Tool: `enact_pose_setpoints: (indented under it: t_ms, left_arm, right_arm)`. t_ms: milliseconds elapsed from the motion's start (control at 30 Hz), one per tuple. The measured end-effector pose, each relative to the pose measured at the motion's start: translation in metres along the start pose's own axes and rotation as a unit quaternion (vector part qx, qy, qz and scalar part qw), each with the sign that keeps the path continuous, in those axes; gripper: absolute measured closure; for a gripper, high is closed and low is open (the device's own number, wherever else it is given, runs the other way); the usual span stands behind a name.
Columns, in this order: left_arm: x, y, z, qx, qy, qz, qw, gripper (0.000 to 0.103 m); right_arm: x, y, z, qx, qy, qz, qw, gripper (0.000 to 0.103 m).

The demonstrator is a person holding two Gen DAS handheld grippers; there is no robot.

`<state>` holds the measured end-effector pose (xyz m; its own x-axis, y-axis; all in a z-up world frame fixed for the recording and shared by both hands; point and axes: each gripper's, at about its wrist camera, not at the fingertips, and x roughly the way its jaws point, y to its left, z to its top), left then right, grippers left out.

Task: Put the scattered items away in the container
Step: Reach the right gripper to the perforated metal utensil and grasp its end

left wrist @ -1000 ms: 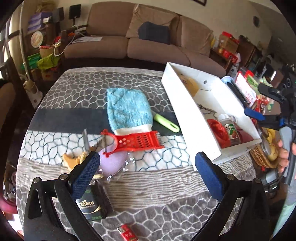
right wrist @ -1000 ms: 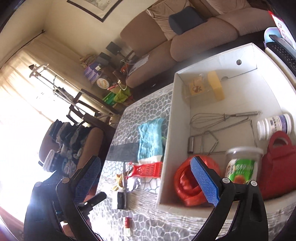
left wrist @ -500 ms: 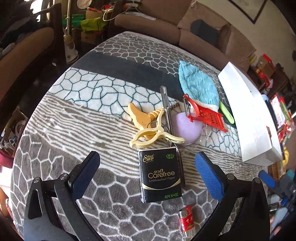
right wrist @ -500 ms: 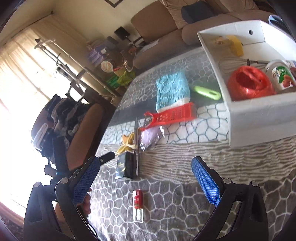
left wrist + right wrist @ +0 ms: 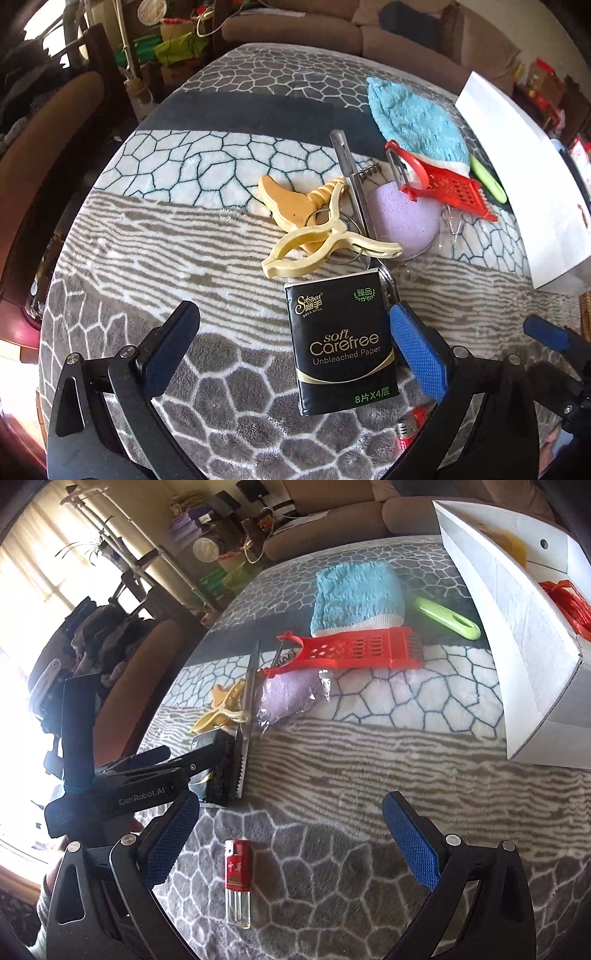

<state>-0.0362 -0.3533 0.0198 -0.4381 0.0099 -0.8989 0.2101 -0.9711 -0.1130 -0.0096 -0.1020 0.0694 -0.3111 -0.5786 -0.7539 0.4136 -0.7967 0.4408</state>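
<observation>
A black tissue pack (image 5: 340, 343) lies on the patterned blanket between the fingers of my left gripper (image 5: 293, 350), which is open and nearly touches it with the right finger. A red lighter (image 5: 238, 878) lies just below my open right gripper (image 5: 290, 843), nearer its left finger. Beyond are a yellow clip (image 5: 325, 243), a purple sponge (image 5: 406, 221), a serrated knife (image 5: 247, 709), a red grater (image 5: 354, 653), a blue mitt (image 5: 354, 590) and a green handle (image 5: 447, 616). The white box (image 5: 517, 627) stands at the right with red string inside.
The blanket-covered table (image 5: 184, 236) drops off at its left edge toward a brown chair (image 5: 48, 147). A sofa (image 5: 406, 40) runs along the back. A hand (image 5: 48, 882) holds the left gripper at the lower left of the right wrist view.
Both grippers have come down nearer the table. The left one closed in on the tissue pack; the right one moved away from the box to sit over the lighter.
</observation>
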Motion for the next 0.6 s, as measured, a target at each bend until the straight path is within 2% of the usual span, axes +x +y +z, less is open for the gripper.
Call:
enact_pose_setpoints:
  t_ms: [167,233,300,367,500,600]
  left_arm:
    - [0.006,-0.009,-0.006,0.016,0.014,-0.015,0.9997,0.001]
    - [0.006,-0.010,-0.007,0.021,0.012,-0.016,0.9996,0.008]
    - [0.007,-0.006,-0.007,0.016,0.017,-0.025,0.9994,0.035]
    - [0.007,-0.001,-0.005,0.012,0.017,-0.020,0.9996,0.044]
    - [-0.003,0.012,0.001,0.006,-0.001,0.010,0.9999,0.046]
    - [-0.007,0.026,0.005,-0.019,-0.004,0.006,0.9998,0.046]
  right_arm:
    - [0.004,0.001,0.000,-0.001,0.004,-0.002,1.000,0.001]
    - [0.006,0.002,-0.001,-0.003,0.007,-0.003,1.000,0.001]
    - [0.008,0.003,-0.003,-0.006,0.011,-0.004,1.000,0.001]
    - [0.009,0.003,-0.003,-0.007,0.012,-0.006,1.000,0.001]
    - [0.009,0.002,-0.001,0.002,-0.002,0.016,1.000,0.001]
    - [0.020,0.009,0.001,-0.001,-0.004,0.040,0.999,0.005]
